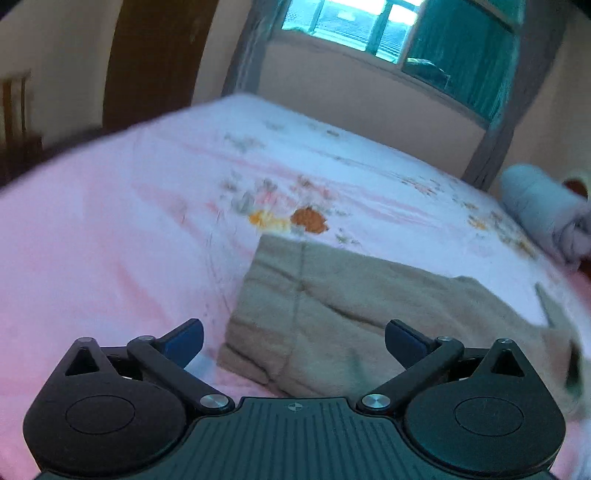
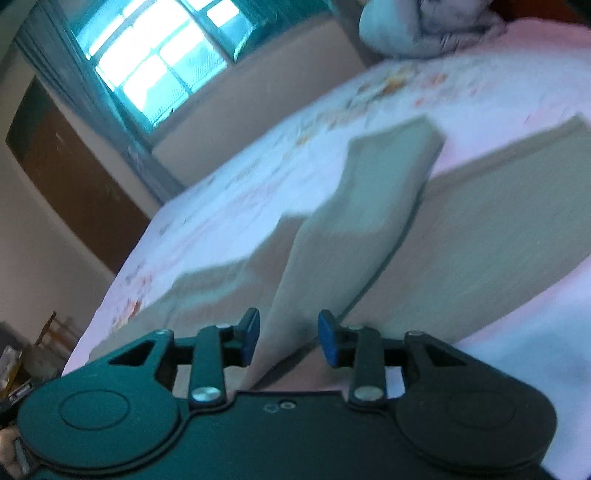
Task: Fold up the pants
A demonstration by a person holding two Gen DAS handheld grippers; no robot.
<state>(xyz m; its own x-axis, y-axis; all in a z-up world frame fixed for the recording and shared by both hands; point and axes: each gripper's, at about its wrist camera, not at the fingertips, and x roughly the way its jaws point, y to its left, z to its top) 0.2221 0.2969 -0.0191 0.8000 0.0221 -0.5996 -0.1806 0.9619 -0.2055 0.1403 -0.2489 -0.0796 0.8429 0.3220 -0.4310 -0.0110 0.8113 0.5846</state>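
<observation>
From the left wrist, the left gripper (image 1: 293, 341) hangs with its fingers spread wide and nothing between them, just above the bed (image 1: 110, 229), whose pink and white flowered sheet fills most of the view. The pants (image 1: 332, 314), a tan, soft-looking fabric, lie flat on the sheet straight ahead of the fingers, with a folded or hemmed edge nearest the gripper and a seam running away from it. A rolled blue-grey quilt (image 1: 535, 199) sits at the far right of the bed, and a window (image 1: 369, 26) lies beyond. From the right wrist, the right gripper (image 2: 288, 341) has its blue pads partly apart, with a raised tongue of the pants (image 2: 369, 206) passing between them; the picture is blurred, and it cannot be told whether the pads actually pinch the cloth or only flank it. The rest of the garment spreads over the sheet to the right and left of that raised part. The cloth looks light and limp, likely to sag and crease wherever it is not supported, so it probably handles best when taken at an edge or corner, such as a hem or the waistband, with both grippers holding matching corners so the layer stays even as it goes over.
</observation>
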